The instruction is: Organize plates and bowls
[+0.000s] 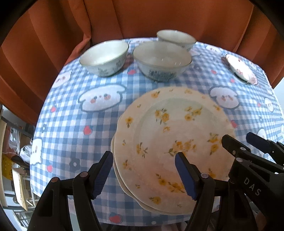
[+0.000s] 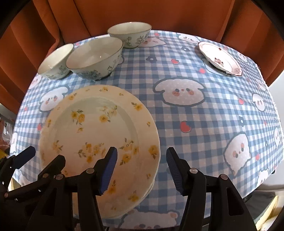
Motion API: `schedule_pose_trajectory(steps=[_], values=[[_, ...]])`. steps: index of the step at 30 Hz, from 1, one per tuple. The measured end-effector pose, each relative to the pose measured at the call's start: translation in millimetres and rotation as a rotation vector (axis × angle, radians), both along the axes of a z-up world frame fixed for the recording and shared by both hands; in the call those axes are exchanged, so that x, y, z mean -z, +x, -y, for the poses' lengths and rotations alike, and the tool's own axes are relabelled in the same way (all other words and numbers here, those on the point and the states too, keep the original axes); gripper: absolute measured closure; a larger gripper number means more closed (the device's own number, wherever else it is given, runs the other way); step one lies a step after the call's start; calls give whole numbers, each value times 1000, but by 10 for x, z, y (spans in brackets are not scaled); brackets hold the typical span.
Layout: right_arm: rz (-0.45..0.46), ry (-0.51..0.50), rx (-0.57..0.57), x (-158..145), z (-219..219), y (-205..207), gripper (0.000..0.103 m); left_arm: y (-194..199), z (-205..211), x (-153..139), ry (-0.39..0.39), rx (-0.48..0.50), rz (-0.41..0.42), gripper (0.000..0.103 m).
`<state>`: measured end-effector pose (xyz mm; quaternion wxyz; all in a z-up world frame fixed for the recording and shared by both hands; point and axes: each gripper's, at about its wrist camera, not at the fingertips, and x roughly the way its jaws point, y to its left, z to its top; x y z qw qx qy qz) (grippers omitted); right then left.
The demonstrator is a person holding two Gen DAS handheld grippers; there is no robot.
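The left tool [image 1: 143,170] hangs released, its blue-padded jaws spread wide and holding nothing, straddling the near left rim of the stack of yellow-flowered plates [image 1: 170,142]. The right tool [image 2: 142,169] is likewise spread and holding nothing, its left jaw over the stack's near right rim [image 2: 95,135], its right jaw over bare cloth. Both point forward and down across the surface [image 2: 204,128], side by side, each showing at the edge of the other's view.

The stack lies near the front edge of the surface, its top plate shifted slightly off those beneath. Beyond it three blue-patterned bowls [image 2: 95,58] cluster close together at the far edge, apart from the stack. A small pink-edged plate [image 2: 220,58] lies alone at the far right corner, well apart from everything else. Between it and the stack stretches open checked tablecloth. An orange curtain [image 2: 159,14] hangs just behind the far edge.
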<state>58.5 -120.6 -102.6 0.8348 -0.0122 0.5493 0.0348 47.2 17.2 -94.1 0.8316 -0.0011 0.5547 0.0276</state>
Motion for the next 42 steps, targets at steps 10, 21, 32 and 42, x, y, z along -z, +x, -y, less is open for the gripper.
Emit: schedule_pose_trajectory(steps=[10, 21, 32, 42], values=[[90, 24, 3, -361, 238, -21, 37, 33, 194, -260, -5, -12, 105, 21], [93, 57, -11, -474, 843, 211, 34, 280, 752, -403, -18, -53, 130, 19], [97, 64, -4, -601, 1657, 574, 33, 669, 1538, -478, -24, -49, 142, 19], [130, 71, -8, -665, 2389, 959, 30, 1036, 2241, -445, -12, -72, 152, 19]])
